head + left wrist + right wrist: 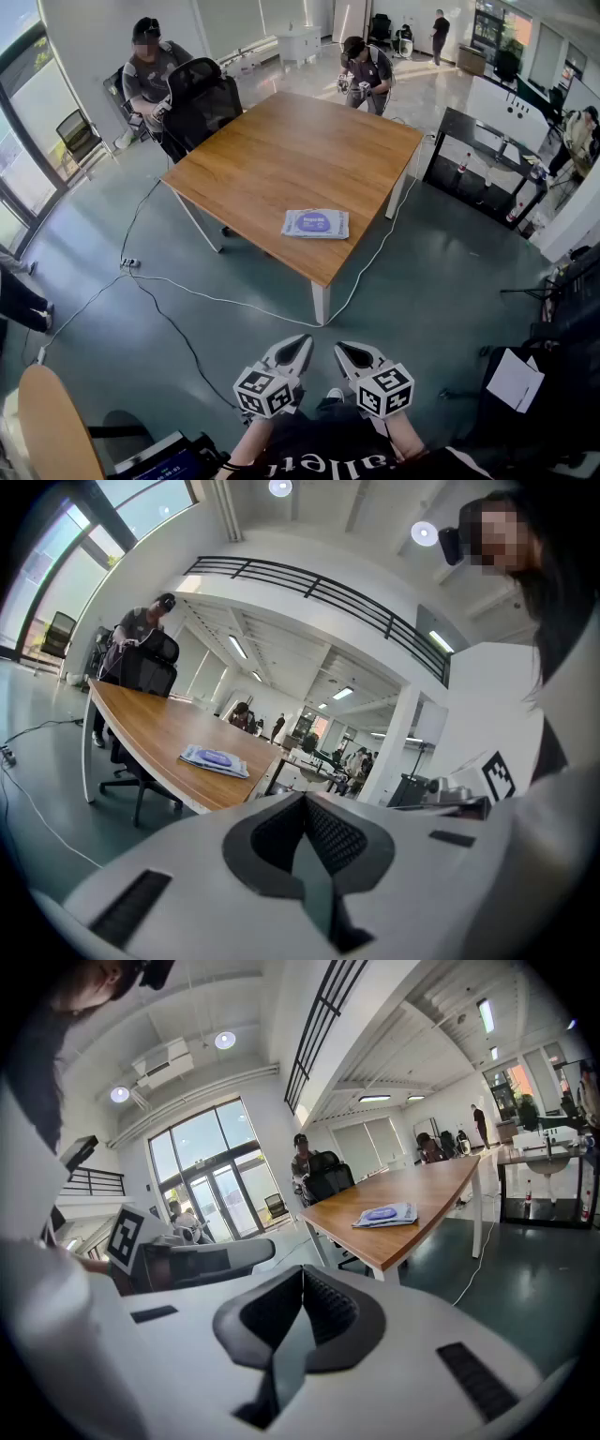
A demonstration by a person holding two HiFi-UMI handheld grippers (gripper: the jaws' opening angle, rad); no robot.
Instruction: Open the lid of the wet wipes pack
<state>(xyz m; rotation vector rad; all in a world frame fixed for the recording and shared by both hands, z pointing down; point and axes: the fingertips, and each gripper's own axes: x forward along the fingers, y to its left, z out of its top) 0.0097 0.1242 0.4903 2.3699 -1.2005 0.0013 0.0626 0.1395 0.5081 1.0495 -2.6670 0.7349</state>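
**Both tongs empty, wipes pack well ahead**

Left tongs (305, 799) and right tongs (302, 1271) have their jaws pressed together with nothing between them. The wipes pack (316, 223) lies flat on the table (281, 141), well ahead of both tongs and near the table's closest edge. It is probably light, with soft, slick film that buckles. The purple lid (308, 222) looks like the only stiff part, so pin the pack and lift the lid's edge. The head view shows the top of the pack and the lid. The gripper views show the jaw closure and the pack's low side profile.
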